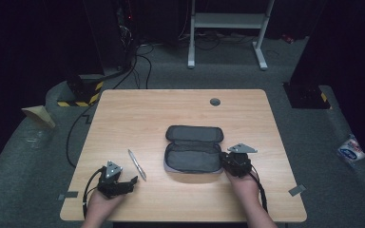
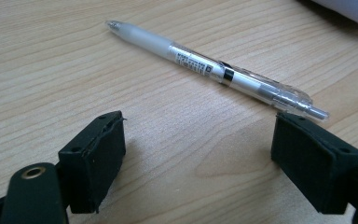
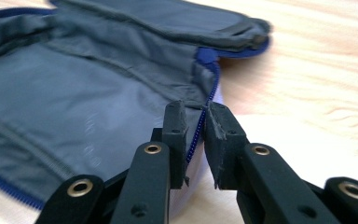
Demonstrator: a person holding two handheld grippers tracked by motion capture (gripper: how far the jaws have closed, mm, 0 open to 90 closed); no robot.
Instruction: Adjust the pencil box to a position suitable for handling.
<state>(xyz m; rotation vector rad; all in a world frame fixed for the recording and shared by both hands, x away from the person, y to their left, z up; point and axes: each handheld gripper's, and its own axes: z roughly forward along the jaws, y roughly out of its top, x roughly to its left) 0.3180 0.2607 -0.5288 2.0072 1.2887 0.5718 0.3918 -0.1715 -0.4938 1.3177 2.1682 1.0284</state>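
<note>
Near the front edge of the tabletop point(image 1: 123, 109), left of the pencil case point(image 1: 192, 156), the left tool point(image 1: 119, 183) rests low with its jaws spread wide and nothing between them; the left gripper view shows bare wood in the gap and the pen point(image 2: 214, 70) lying just beyond the jaw tips. That stance looks like a line-up for a pick, the opening set to take the barrel crosswise. The pen lies left of the case and apart from it, a slim translucent white barrel with a printed label, a dark band, a clear clip end and a push button, its tip pointing away from the case's near corner. At the case's right edge, the right tool point(image 3: 196, 116) is clenched on the rim by the blue zipper point(image 3: 200, 126), probably to pin the case flat and hold it open while the pen is brought over. The case itself is dark grey fabric with a lighter lining, unzipped, its lid folded back toward the far side, and its open pocket looks empty.
</note>
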